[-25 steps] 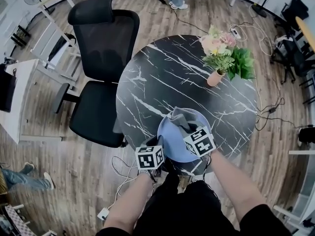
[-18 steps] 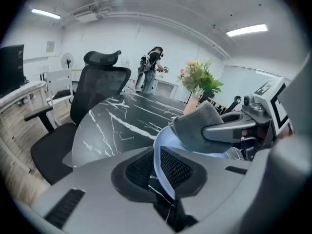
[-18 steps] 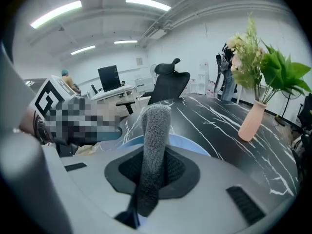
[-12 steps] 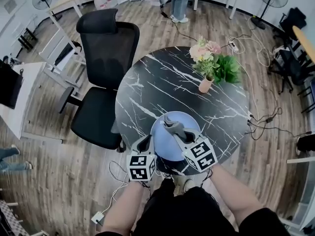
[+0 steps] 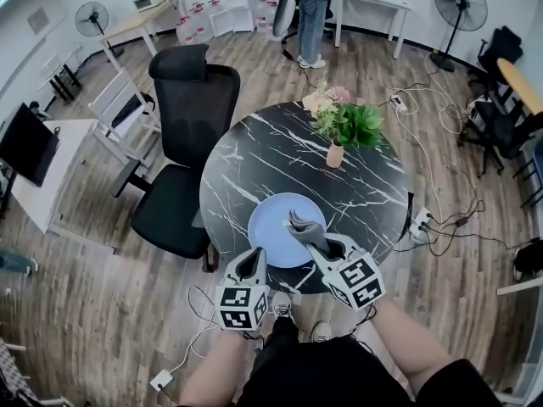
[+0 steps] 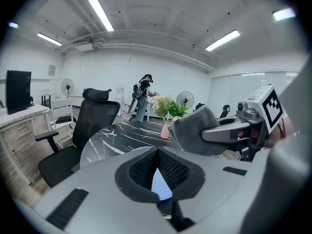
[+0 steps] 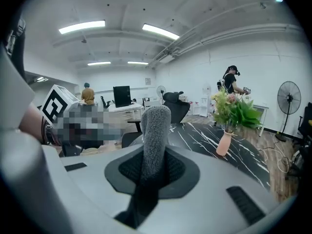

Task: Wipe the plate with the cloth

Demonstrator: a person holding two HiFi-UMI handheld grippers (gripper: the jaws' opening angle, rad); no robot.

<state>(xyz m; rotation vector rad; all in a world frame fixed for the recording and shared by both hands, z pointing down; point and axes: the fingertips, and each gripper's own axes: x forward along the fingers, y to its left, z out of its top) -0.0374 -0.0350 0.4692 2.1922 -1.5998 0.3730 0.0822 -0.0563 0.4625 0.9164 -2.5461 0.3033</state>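
A pale blue plate (image 5: pixel 270 217) lies on the near edge of the round black marble table (image 5: pixel 280 155). My right gripper (image 5: pixel 321 244) is shut on a grey cloth (image 5: pixel 302 225), which stands up out of its jaws above the plate's right side. In the right gripper view the cloth (image 7: pixel 156 126) sticks up between the pads. My left gripper (image 5: pixel 253 258) hangs just off the plate's near left rim. Its jaws have just closed and are shut with nothing between them (image 6: pixel 157 152); the plate (image 6: pixel 160 189) shows below them, and the cloth (image 6: pixel 195 130) to the right.
A pink vase of flowers and green leaves (image 5: pixel 337 130) stands at the table's far side. A black office chair (image 5: pixel 191 117) sits left of the table. Cables and a power strip (image 5: pixel 422 223) lie on the wooden floor at the right. A person (image 5: pixel 310 7) stands far behind.
Both grippers have lifted up and back from the plate. The cloth has come off the plate in the right gripper. The left gripper has left the plate's rim and shut.
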